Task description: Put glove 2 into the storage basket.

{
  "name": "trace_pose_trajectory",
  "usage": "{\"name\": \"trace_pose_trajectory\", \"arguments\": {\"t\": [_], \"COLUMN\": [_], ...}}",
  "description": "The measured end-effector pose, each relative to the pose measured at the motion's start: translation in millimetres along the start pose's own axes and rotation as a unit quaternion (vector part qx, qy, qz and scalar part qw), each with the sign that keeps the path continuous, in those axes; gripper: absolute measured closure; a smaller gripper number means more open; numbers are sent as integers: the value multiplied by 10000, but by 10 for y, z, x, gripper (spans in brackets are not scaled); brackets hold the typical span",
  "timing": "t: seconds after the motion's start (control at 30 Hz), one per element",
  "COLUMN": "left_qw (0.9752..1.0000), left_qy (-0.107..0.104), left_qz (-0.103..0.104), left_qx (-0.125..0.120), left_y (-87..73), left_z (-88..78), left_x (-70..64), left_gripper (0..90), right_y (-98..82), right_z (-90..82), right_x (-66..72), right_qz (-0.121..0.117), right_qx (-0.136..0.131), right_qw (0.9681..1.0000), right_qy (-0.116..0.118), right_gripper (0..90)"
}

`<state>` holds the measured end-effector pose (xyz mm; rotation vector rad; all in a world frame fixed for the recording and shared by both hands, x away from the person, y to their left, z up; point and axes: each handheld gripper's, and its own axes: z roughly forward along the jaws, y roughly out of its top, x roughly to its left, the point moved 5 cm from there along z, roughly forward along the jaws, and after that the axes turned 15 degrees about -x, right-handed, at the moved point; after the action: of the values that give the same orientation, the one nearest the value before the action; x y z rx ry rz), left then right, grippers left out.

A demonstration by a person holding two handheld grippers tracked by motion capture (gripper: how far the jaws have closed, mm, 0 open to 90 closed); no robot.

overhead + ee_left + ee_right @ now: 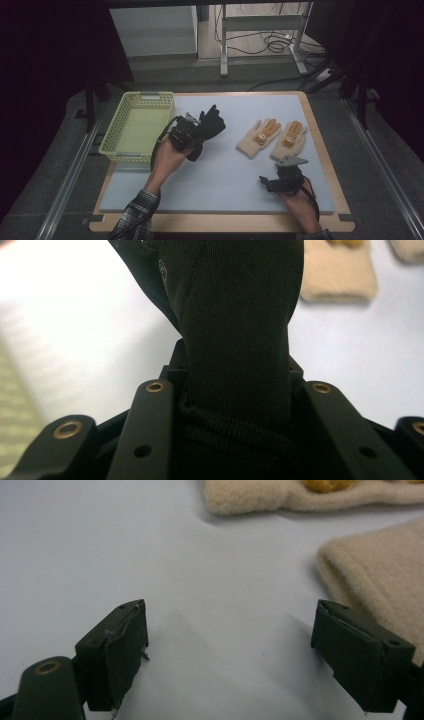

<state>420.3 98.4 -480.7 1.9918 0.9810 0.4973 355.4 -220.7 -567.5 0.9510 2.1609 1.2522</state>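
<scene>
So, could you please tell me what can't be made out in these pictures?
- Left gripper: in the high view, its tips are covered by the black glove it clamps.
- Black glove, left gripper view: its fingers are cut off by the top edge.
- Beige gloves: the orange decoration is too small in the high view and cropped in the right gripper view.
- Yellow basket: a blur at the left gripper view's edge.

Overhead view; 2 close gripper views
</scene>
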Motion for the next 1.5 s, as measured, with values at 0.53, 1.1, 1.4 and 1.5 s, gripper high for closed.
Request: {"name": "trace_pose_trajectory", "arguments": {"t": [0.53, 1.1, 1.4, 1.5], "left_qw": [9919, 9701, 9614, 9581], "left_qy": [1155, 1968, 1981, 1971], "left_qz": [-512, -1338, -1495, -1518], "left_qx": [-161, 476, 1185, 1422], "left_y": [110, -459, -748, -814], "left_z": [-483, -695, -442, -367], "left_x": [942, 1982, 2215, 2261], "left_gripper": [636, 620, 608, 599], "right_y": [1, 1, 1, 1], "right_z": [3, 3, 3, 4], "right_x": [1, 2, 1, 1], "right_qz": [12, 17, 19, 21], "right_qx": [-22, -20, -20, -21], "right_qw": [10000, 10000, 10000, 10000], "right_qy": [0, 1, 1, 2], "right_gripper": [147, 147, 147, 147]}}
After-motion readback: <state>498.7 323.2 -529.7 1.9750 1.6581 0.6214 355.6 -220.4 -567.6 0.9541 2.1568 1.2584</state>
